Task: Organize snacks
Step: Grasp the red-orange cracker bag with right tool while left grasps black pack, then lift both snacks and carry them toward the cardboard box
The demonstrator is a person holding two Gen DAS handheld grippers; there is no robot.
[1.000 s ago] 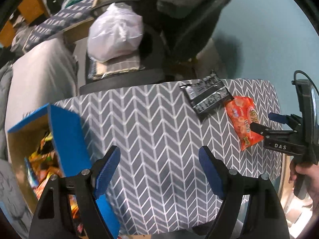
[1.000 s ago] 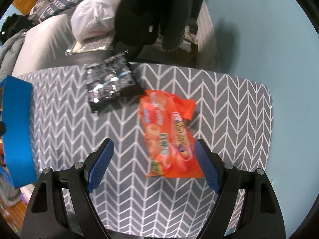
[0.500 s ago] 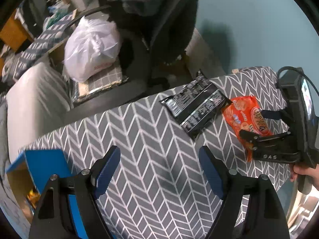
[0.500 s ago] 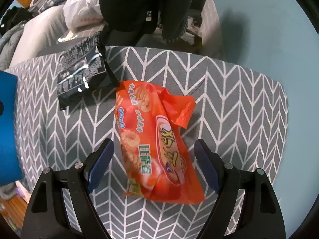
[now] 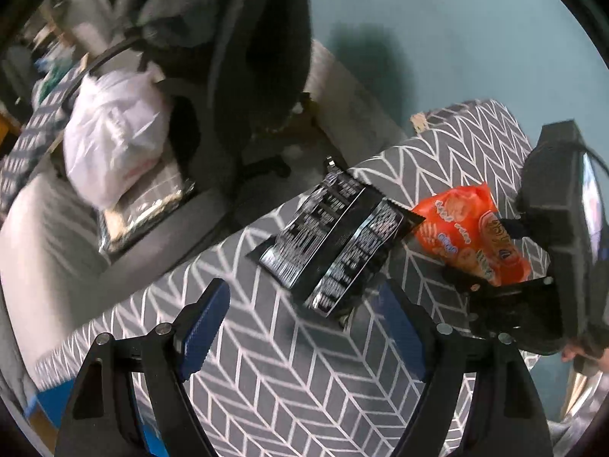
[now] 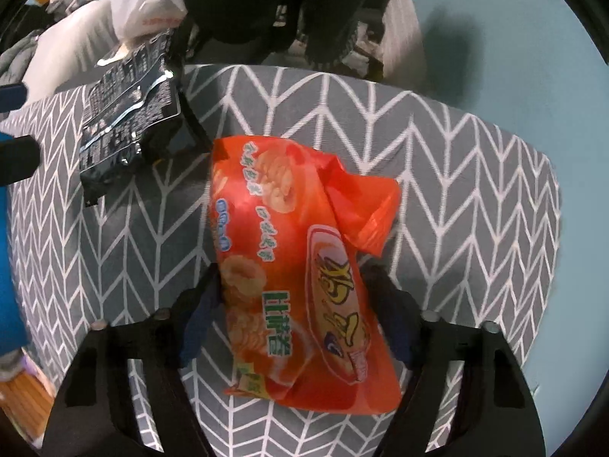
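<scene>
An orange snack bag (image 6: 297,266) lies on the table's grey chevron cloth (image 6: 456,190). My right gripper (image 6: 300,312) points down over it. Its jaws are closing, and both pads touch the bag's long sides. In the left wrist view the same orange snack bag (image 5: 468,236) sits between the right gripper's (image 5: 487,253) fingers. A black snack bag (image 5: 335,243) lies just left of it, also visible as the black snack bag (image 6: 129,114) in the right wrist view. My left gripper (image 5: 304,316) hovers open, with the black bag's near end between its fingertips, untouched.
A blue box (image 6: 7,266) stands at the table's left end; only its corner (image 5: 49,392) shows in the left wrist view. Behind the table are a chair draped with dark clothes (image 5: 259,57), a white plastic bag (image 5: 114,141) and a teal floor (image 5: 456,38).
My left gripper moved from the blue box toward the black bag and came lower. My right gripper sank over the orange bag, and its jaws narrowed onto the bag's sides.
</scene>
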